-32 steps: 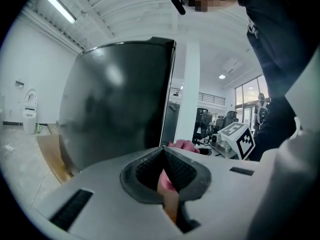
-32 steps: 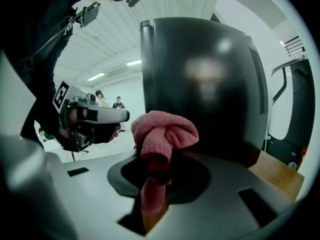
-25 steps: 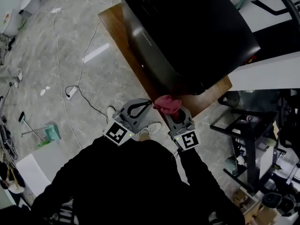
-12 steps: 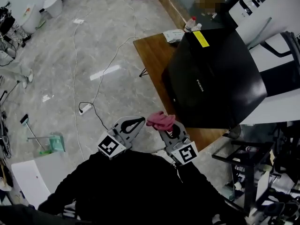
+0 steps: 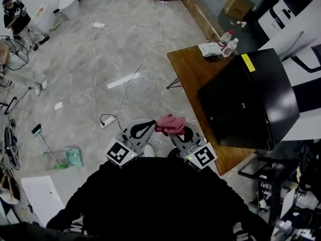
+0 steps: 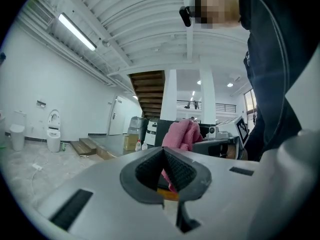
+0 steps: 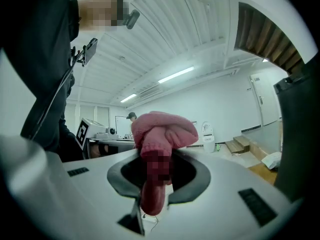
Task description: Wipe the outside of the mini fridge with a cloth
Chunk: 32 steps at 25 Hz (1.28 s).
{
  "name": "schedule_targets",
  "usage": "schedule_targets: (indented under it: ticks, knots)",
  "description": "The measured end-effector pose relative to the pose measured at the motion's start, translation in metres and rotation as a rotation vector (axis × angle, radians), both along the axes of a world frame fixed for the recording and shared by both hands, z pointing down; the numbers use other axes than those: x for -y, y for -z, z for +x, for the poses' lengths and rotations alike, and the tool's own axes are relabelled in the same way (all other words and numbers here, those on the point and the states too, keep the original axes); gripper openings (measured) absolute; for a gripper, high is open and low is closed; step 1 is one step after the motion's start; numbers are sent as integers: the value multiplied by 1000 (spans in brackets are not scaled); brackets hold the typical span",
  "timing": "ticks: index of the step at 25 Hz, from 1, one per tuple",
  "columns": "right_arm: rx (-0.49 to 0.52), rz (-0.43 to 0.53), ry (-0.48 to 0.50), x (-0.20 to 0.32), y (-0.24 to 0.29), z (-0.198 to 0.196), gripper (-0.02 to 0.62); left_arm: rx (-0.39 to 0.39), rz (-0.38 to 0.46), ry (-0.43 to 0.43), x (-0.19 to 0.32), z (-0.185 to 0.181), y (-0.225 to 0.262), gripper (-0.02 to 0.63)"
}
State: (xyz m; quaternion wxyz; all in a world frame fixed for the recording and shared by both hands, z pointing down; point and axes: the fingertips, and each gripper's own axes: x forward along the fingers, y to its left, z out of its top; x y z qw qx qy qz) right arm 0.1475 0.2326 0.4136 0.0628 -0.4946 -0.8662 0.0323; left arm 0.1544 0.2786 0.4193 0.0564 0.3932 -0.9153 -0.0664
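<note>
The black mini fridge (image 5: pixel 251 102) stands on a wooden table (image 5: pixel 185 67) at the right of the head view. Both grippers are held close to the person's chest, left of the table and apart from the fridge. My right gripper (image 5: pixel 176 130) is shut on a bunched pink cloth (image 5: pixel 170 124), which bulges above its jaws (image 7: pixel 162 129). My left gripper (image 5: pixel 152 124) sits just beside it, shut with its pads (image 6: pixel 172 166) meeting and nothing held. From the left gripper view the pink cloth (image 6: pixel 182 134) shows just beyond the jaws.
Two bottles (image 5: pixel 228 41) and a packet lie on the table's far end. A power strip (image 5: pixel 105 120) with long cables runs over the grey floor. A green dustpan (image 5: pixel 72 157) is at the left, a black rack (image 5: pixel 281 179) at the lower right, a cardboard box (image 5: pixel 238 4) behind.
The head view has swung and drawn back: the fridge and table have shifted from top centre to the right and farther away. Both grippers stay near the chest, cloth still held.
</note>
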Motion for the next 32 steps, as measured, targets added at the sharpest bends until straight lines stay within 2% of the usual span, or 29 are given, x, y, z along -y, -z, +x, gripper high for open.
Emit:
schedule_targets:
  ticks: [5, 8, 12, 16, 21, 26, 29, 32]
  knots:
    - [-24, 8, 81, -27, -11, -28, 91, 5, 21, 36, -16, -36, 2, 6]
    - [-21, -7, 72, -36, -8, -67, 91, 36, 45, 54, -26, -72, 1, 6]
    - [-24, -28, 84, -54, -7, -124, 91, -8, -5, 102, -49, -126, -3, 6]
    - [-8, -48, 78, -66, 6, -189, 91, 2, -33, 105, -61, -184, 11, 6]
    - [7, -50, 36, -54, 13, -274, 91, 21, -64, 73, -50, -273, 20, 6]
    - [12, -100, -51, -21, 12, -343, 91, 86, -74, 13, -18, -349, 22, 6]
    - [44, -142, -125, 2, 17, -372, 91, 98, -76, -25, 6, -382, 23, 6]
    - [56, -132, -190, 19, 17, -387, 91, 128, -63, -101, 30, -401, 25, 6]
